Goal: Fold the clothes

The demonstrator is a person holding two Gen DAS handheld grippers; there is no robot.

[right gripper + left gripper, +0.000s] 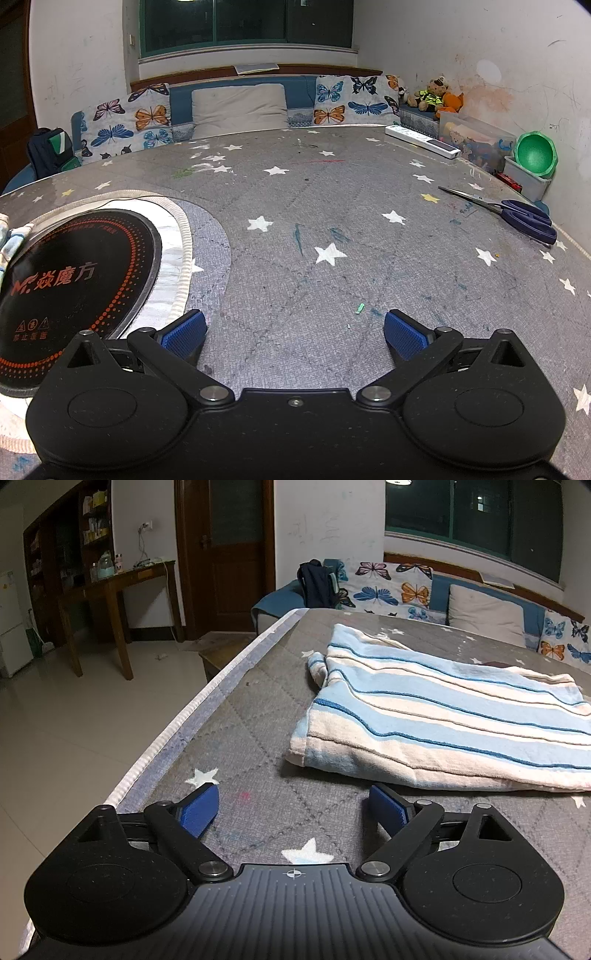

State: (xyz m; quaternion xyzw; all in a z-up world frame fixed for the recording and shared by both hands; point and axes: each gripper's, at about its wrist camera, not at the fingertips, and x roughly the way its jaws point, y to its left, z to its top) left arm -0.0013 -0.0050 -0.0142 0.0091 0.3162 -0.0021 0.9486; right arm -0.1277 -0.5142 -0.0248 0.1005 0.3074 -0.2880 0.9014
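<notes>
The folded cloth (443, 716) carries pale blue and cream stripes edged with darker blue lines, the table cover (332, 221) is grey with white stars, the scissors (517, 216) have dark blue handles, and the bowl (535, 154) is green.

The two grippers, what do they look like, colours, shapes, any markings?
Both match: matte black bodies with two round discs, black linkage arms on silver pivot pins, and blue textured pads on the fingers. The left gripper has a ribbed grey centre plate bearing a small white crosshair mark. The right gripper shows a plain black centre with one small screw. No cables or sleeves show.
</notes>
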